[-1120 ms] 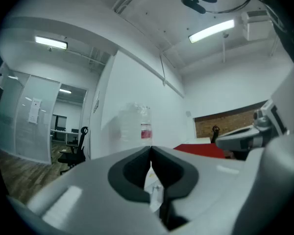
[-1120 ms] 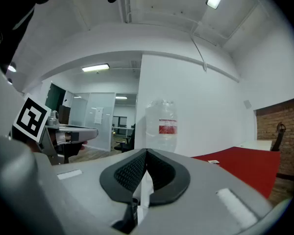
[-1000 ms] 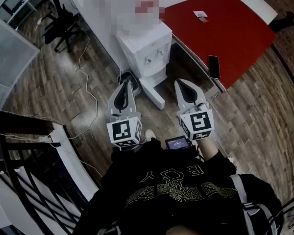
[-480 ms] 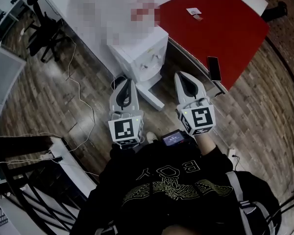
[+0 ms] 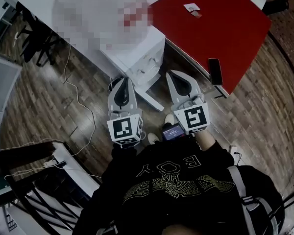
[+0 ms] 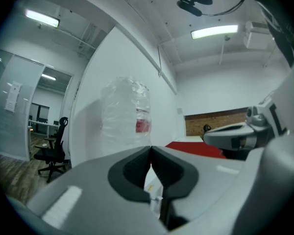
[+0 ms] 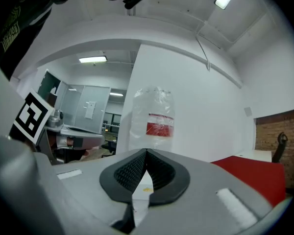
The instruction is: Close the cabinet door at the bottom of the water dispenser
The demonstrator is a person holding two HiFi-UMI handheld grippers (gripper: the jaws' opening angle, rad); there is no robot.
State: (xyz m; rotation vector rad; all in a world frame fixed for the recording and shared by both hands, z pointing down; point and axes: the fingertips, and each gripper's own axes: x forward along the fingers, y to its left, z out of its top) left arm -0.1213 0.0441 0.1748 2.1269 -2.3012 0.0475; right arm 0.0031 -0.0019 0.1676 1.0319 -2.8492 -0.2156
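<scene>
The white water dispenser (image 5: 136, 53) stands against the wall, and its clear bottle (image 6: 125, 110) with a red label (image 7: 159, 126) shows in both gripper views. Its bottom cabinet door (image 5: 148, 97) stands open, jutting toward me as a thin white panel between the two grippers. My left gripper (image 5: 123, 84) is left of the door, shut and empty, pointing level at the dispenser. My right gripper (image 5: 173, 75) is right of the door, also shut and empty. Neither touches the door. Each gripper sees the other at its side: the right gripper (image 6: 237, 135), the left gripper (image 7: 71, 142).
A red table (image 5: 220, 28) stands right of the dispenser with a phone (image 5: 214, 71) near its edge and a small card (image 5: 192, 8). Cables (image 5: 83, 102) trail over the wood floor at left. A black office chair (image 5: 32, 38) is at far left, a dark railing (image 5: 34, 180) at lower left.
I have walked closer to the dispenser. Both grippers moved forward with me and now flank the open door; their jaws stayed shut.
</scene>
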